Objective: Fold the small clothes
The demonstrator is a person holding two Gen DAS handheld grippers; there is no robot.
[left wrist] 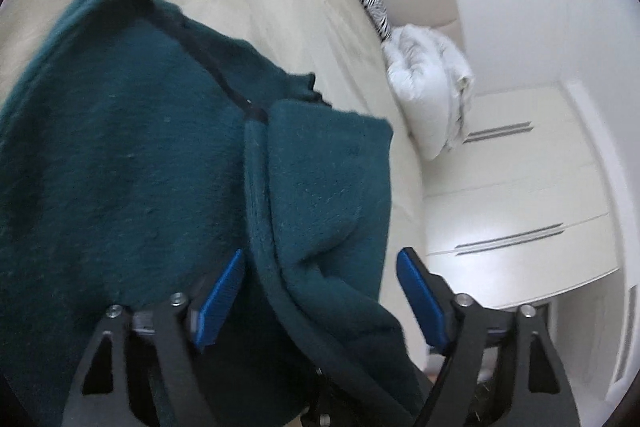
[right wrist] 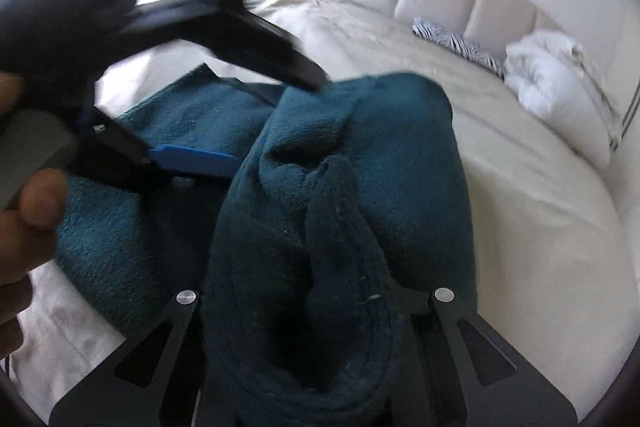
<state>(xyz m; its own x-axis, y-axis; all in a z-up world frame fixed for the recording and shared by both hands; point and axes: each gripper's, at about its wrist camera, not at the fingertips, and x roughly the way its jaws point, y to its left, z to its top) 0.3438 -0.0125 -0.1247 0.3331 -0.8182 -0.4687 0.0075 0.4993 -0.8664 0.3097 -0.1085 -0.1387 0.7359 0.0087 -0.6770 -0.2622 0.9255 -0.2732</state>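
One teal fleece garment bunched in right tool; two tools.

No readable text in either view.
Neither wrist camera caught a word, label, brand, number or sign that could be made out; a small red patch on the blurred device in the right wrist view was too smeared to read.
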